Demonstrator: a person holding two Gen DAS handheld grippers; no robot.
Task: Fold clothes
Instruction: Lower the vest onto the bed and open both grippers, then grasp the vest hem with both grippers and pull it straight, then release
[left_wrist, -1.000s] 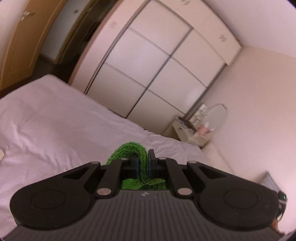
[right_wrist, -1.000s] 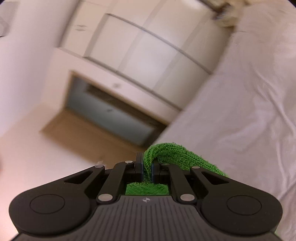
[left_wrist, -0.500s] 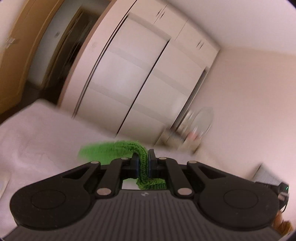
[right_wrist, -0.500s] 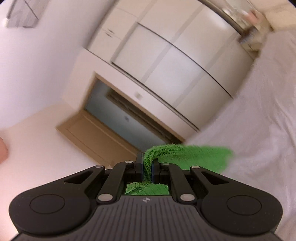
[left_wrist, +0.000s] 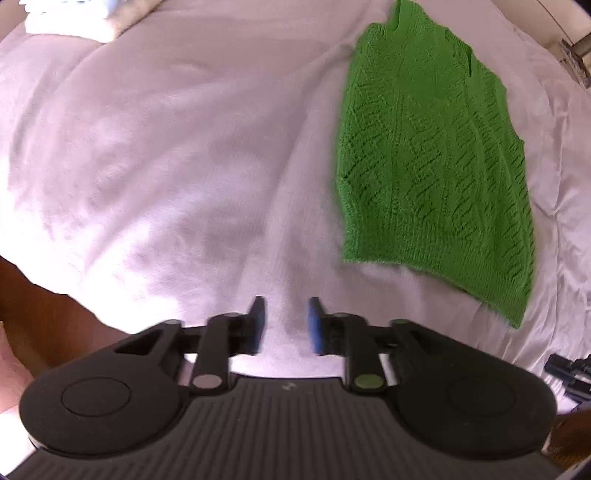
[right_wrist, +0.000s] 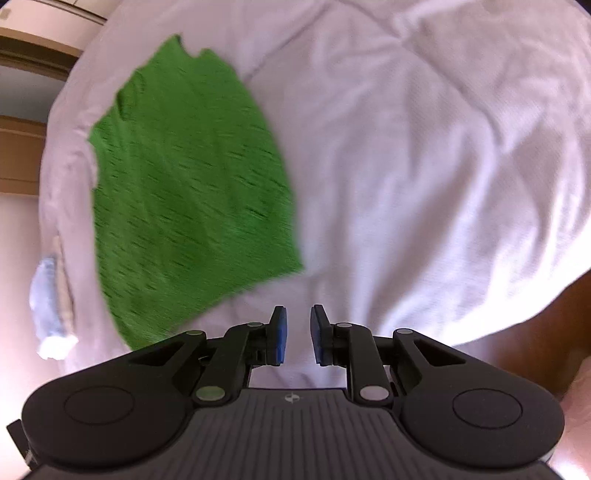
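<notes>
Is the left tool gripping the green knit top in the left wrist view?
No, the left tool is open and empty, while the green knit top lies flat on the white bedsheet.

Both wrist views look down on the bed (left_wrist: 147, 147), sharing the green sweater (left_wrist: 436, 158).

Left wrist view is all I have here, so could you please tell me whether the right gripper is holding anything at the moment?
Observer: No. The right gripper is open, with only the white bedsheet showing between its blue pads.
Operator: Thank you. Is it touching the green knit top?
Observer: No. In the right wrist view the green knit top lies flat on the sheet, ahead and to the left of its fingers, apart from them.
Operator: Does anything lie beyond the top on that side?
Observer: Yes, a pale blue and white folded item sits at the bed's far left edge.
</notes>
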